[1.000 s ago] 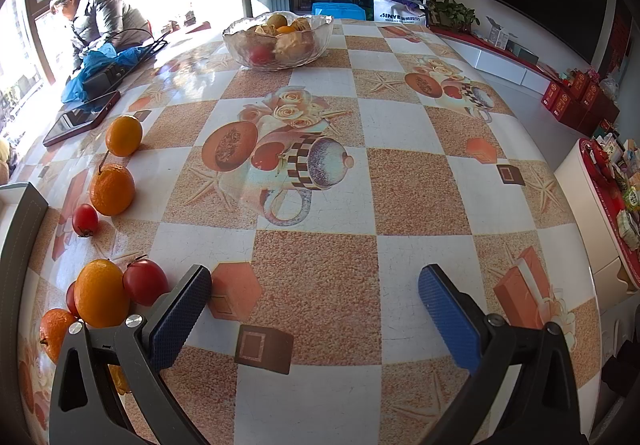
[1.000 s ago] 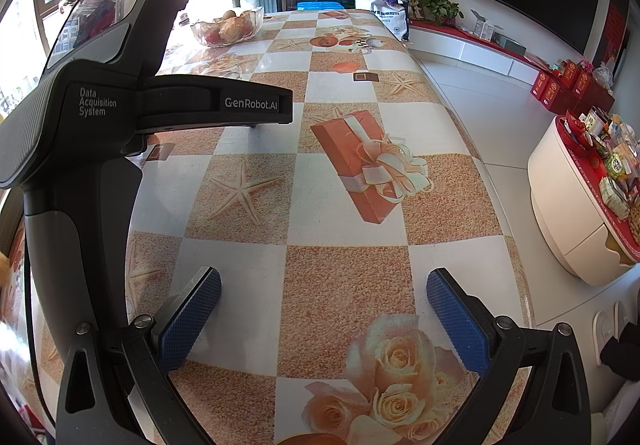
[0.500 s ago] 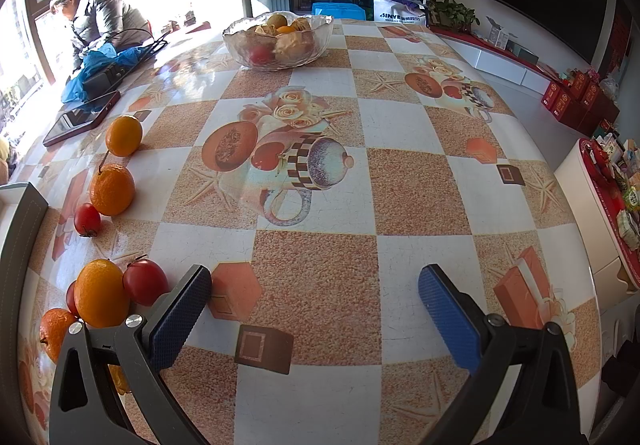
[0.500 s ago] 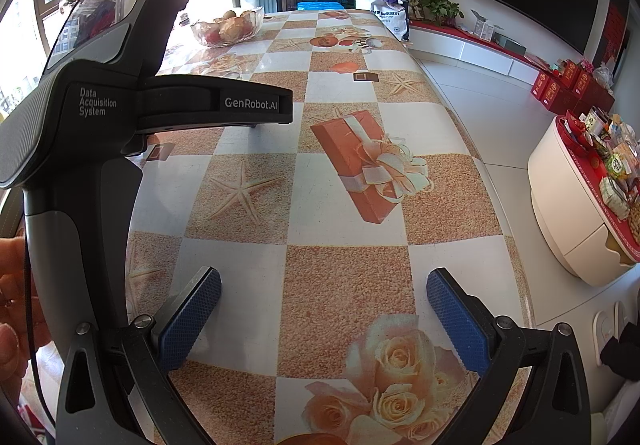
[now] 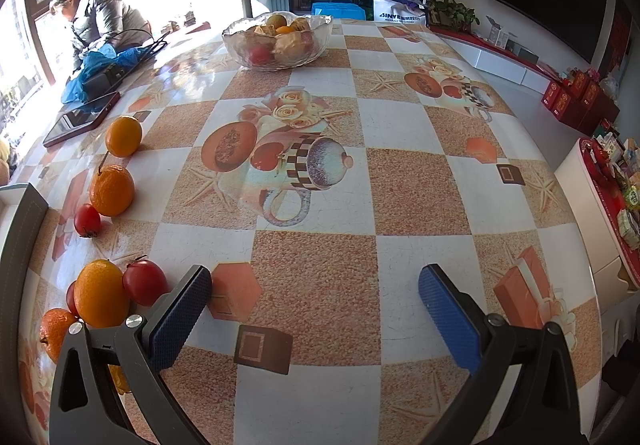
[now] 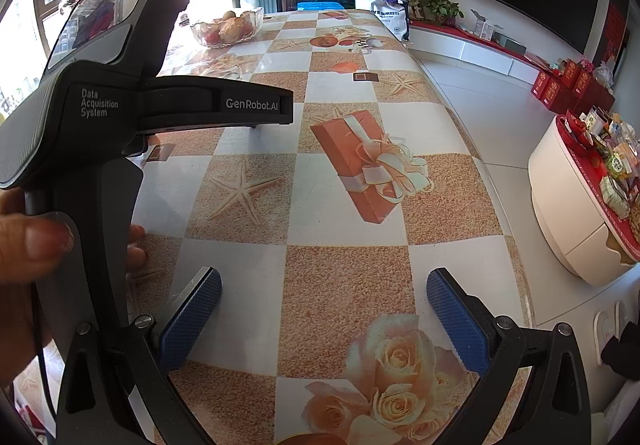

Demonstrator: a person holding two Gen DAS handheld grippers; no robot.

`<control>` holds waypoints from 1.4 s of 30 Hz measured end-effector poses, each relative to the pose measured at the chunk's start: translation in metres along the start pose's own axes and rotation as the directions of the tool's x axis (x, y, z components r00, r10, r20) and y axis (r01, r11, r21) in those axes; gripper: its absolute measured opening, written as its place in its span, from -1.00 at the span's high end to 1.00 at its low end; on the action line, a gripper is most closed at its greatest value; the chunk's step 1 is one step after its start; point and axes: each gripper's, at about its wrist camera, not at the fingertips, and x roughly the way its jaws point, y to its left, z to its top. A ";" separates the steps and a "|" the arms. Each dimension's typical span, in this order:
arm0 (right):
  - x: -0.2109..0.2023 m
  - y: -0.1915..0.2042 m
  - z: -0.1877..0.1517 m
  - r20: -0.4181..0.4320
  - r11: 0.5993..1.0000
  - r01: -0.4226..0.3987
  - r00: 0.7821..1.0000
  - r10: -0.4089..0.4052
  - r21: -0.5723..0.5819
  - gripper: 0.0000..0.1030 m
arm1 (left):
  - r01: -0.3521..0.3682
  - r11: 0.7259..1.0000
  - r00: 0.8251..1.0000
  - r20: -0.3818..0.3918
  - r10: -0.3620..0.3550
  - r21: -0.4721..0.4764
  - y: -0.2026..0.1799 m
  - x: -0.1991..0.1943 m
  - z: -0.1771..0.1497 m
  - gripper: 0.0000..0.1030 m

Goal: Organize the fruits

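Blue ribbed pads tip both claws, and both stand wide with nothing between them: the left claw (image 5: 314, 309) hangs low over the desk (image 5: 416, 197) at the bottom of its frame, the right claw (image 6: 324, 315) likewise in its own view, above a printed rose. Just left of the left claw's near finger sits a cluster of loose fruit at the lower left of the frame, a red tomato (image 5: 144, 282) touching a large orange (image 5: 100, 293), with a smaller orange (image 5: 54, 329) behind at the edge. Further up the left side lie a small tomato (image 5: 87, 220), a stemmed orange (image 5: 111, 190) and another orange (image 5: 123, 135), spaced in a loose line. The glass bowl (image 5: 276, 41), already holding some fruit, stands well apart at the upper centre. No fruit is gripped, so the task looks to be at its start, at the reach for a first piece; the likely next move is a swing of the left claw leftward to straddle the nearest tomato, closing gently since round fruit may roll. A hand (image 6: 28, 241) grips the left device's handle at the left of the right view. Glossy checked oilcloth with starfish and gift prints covers the desk; a tablet (image 5: 80, 119) and blue cloth (image 5: 100, 65) lie upper left, where a person leans by a bright window, and a dark screen hangs upper right.
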 end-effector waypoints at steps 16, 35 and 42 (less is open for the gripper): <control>0.000 0.000 0.000 0.000 1.000 0.000 1.000 0.000 0.000 -1.00 | 0.074 0.997 0.997 -0.008 -0.074 0.021 0.068 -0.094 -0.013 -1.00; 0.000 0.001 0.000 0.000 1.000 0.000 1.000 0.000 0.001 -1.00 | -0.007 0.998 0.998 -0.058 0.003 -0.062 0.149 -0.054 -0.079 -1.00; 0.000 0.000 0.000 0.000 1.000 0.001 1.000 -0.001 0.001 -1.00 | 0.008 0.998 0.998 -0.063 -0.012 -0.063 0.150 -0.047 -0.074 -0.99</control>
